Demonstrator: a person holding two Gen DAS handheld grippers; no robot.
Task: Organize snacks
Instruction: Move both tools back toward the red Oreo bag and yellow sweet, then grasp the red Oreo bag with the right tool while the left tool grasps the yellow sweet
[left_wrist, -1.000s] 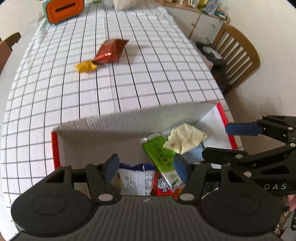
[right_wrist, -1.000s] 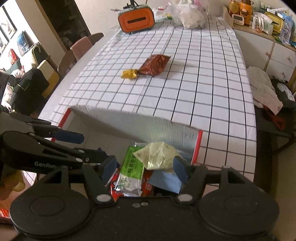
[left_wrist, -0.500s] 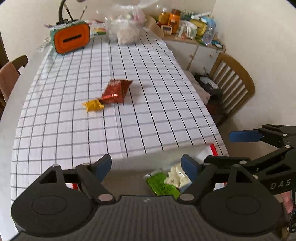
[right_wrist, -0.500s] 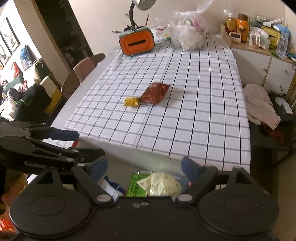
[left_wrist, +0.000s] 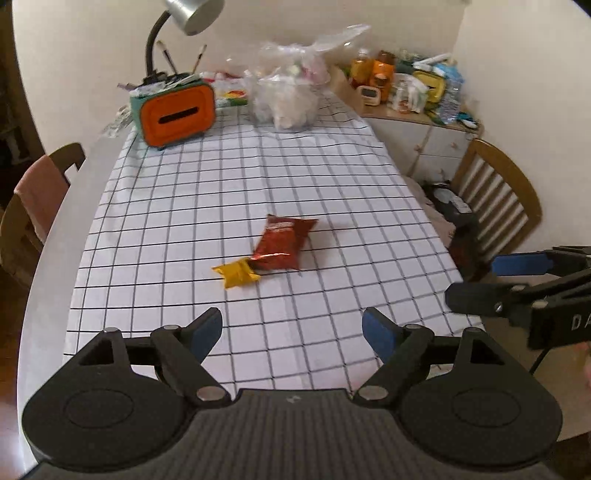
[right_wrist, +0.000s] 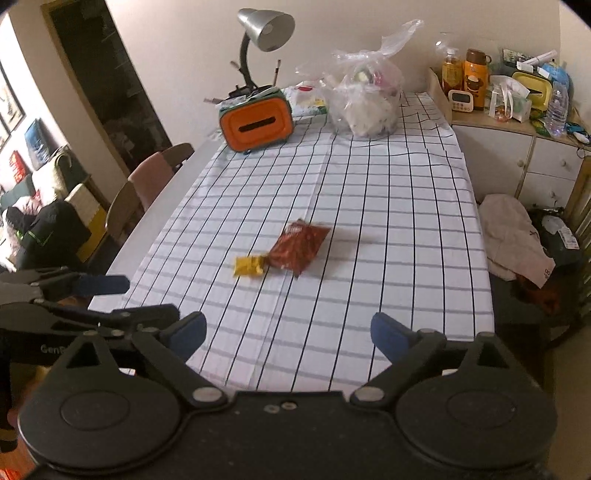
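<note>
From the left wrist camera, the left gripper (left_wrist: 291, 332) is at the bottom of the picture. Its two blue-tipped jaws stand wide apart with nothing between them, just the checked tablecloth (left_wrist: 184, 206) under them. They have just been opening. In the middle of the table lies a red snack bag (left_wrist: 283, 243). A small yellow snack packet (left_wrist: 236, 272) lies just beside it, touching its lower left corner. Both are well away from the gripper. At the far end of the table stand an orange and teal box with a slot (left_wrist: 176, 112), a grey desk lamp (left_wrist: 184, 22) and a clear plastic bag (left_wrist: 291, 94) full of things. A wooden chair (left_wrist: 495, 199) stands at the right side of the table. The right gripper (left_wrist: 476, 282) pokes in from the right edge, its jaws apart and empty.

From the right wrist camera, the right gripper (right_wrist: 289, 332) is at the bottom. Its jaws are spread very wide and hold nothing, and they have just been opening further. The red snack bag (right_wrist: 298, 246) and the yellow snack packet (right_wrist: 249, 266) lie side by side in the middle of the tablecloth (right_wrist: 388, 206), touching. The orange box (right_wrist: 255, 123), the lamp (right_wrist: 264, 26) and the plastic bag (right_wrist: 364, 99) are at the far end. A white cabinet (right_wrist: 517, 162) with bottles on top stands to the right. The left gripper (right_wrist: 142, 297) comes in from the left edge, jaws apart.
</note>
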